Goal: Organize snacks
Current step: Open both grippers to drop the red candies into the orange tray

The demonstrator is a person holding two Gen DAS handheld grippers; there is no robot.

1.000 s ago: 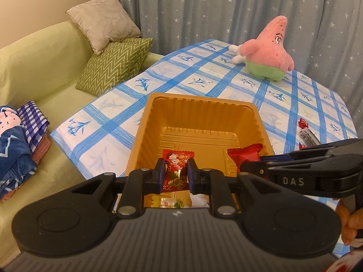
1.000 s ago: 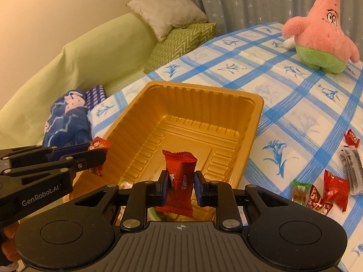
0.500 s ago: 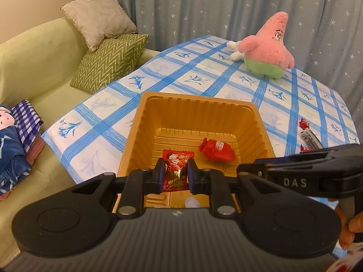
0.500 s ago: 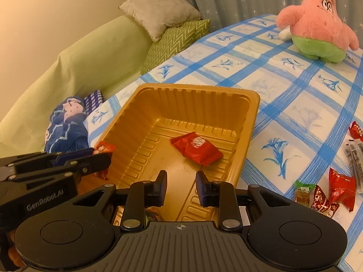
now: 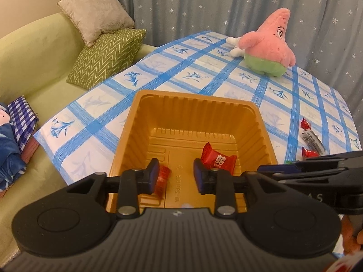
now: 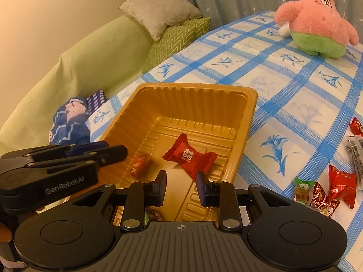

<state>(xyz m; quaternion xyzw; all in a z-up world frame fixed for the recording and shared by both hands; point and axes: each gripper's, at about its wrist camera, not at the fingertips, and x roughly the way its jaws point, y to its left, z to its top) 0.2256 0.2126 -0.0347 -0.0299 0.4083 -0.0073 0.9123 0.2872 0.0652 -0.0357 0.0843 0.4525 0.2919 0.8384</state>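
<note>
Both grippers are dropping candy into the gold tray (image 6: 247, 104). The left gripper (image 5: 174, 174) and the right gripper (image 6: 180, 187) are opening with nothing between the jaws. A shiny red candy (image 6: 189, 156) lies flat in the tray. Next job, I think: grab the loose snacks (image 6: 324, 190) on the table, far right.
</note>
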